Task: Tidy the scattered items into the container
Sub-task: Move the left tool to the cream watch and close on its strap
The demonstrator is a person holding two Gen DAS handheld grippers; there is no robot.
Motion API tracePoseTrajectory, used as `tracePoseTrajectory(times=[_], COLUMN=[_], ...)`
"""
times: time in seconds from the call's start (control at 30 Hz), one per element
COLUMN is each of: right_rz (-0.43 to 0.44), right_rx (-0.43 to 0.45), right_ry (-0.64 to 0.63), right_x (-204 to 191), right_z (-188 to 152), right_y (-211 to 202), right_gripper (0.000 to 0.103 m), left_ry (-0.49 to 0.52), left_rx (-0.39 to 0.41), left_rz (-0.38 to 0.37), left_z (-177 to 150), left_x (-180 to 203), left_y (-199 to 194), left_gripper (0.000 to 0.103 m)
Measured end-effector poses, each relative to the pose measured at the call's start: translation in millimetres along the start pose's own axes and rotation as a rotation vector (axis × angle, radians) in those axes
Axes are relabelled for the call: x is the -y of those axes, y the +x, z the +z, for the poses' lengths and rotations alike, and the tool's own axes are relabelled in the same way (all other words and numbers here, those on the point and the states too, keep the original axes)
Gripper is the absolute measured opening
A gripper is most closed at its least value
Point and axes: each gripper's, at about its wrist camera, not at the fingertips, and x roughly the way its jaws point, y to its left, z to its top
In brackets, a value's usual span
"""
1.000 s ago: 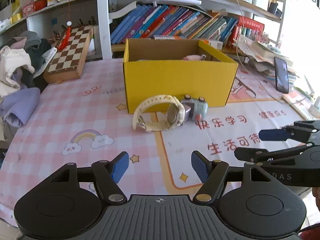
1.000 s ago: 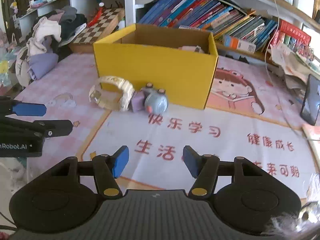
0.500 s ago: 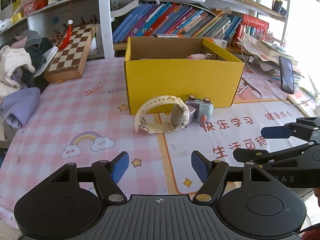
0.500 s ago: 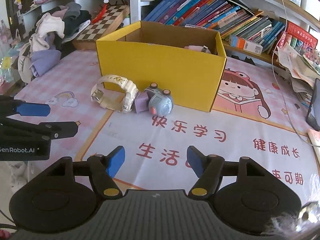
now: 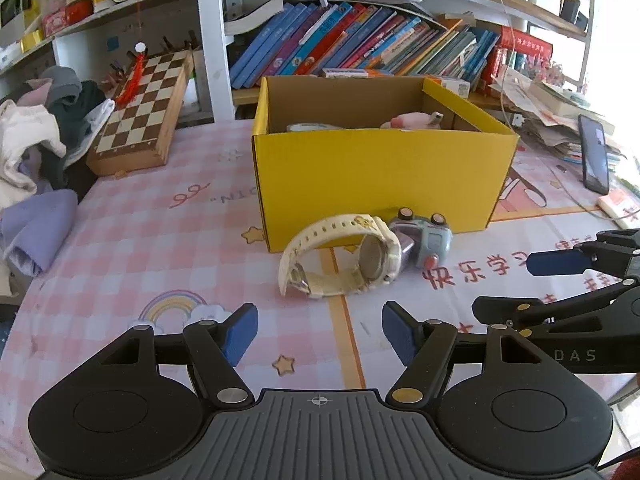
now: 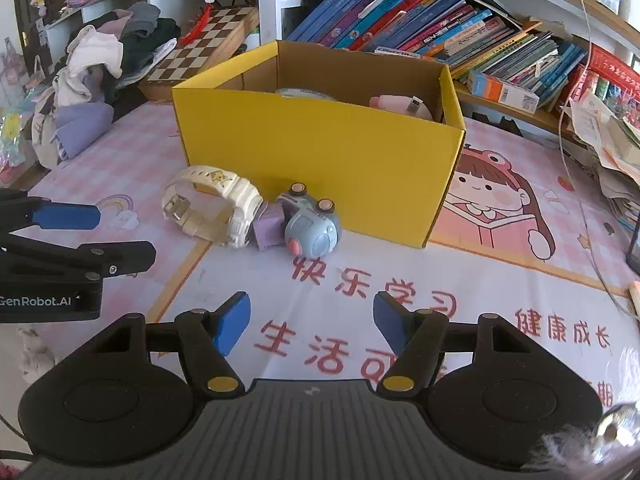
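A yellow cardboard box [image 5: 380, 184] stands open on the table; it also shows in the right wrist view [image 6: 320, 148]. A pink item [image 5: 408, 121] and a pale item lie inside. In front of the box lie a cream wristwatch [image 5: 340, 258] [image 6: 212, 212], a small purple block [image 6: 270, 222] and a grey-blue toy camera [image 5: 426, 236] [image 6: 312, 228], touching one another. My left gripper [image 5: 320, 334] is open and empty, short of the watch. My right gripper [image 6: 312, 324] is open and empty, short of the toy camera.
A chessboard [image 5: 140, 116] leans at the back left beside a pile of clothes [image 5: 32, 168]. Books [image 5: 360, 48] fill the shelf behind the box. A phone [image 5: 594, 160] and stacked papers lie at the right. A patterned mat [image 5: 160, 248] covers the table.
Both grippers have moved forward toward the watch and toy camera, which look larger and nearer now. Both stay open. The items have not moved.
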Motion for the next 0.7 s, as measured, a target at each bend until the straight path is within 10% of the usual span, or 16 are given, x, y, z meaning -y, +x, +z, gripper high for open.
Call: tracePoseTrajectory(times=[0.57, 0.7], right_rz=[0.027, 0.045], right_rx=[-0.034, -0.038], right_ry=[-0.028, -0.050], right_x=[9.5, 7.8], right_z=[34.9, 39.5], right_y=[54.8, 62.4], right_gripper=[0.057, 0.057], left_ry=[0.174, 0.191], left_rx=[0.012, -0.005], left_rz=[0.086, 0.082], left_z=[26.9, 30.8], left_x=[12.7, 13.3], left_y=[48.3, 59.9], left_gripper=[0.049, 0.029])
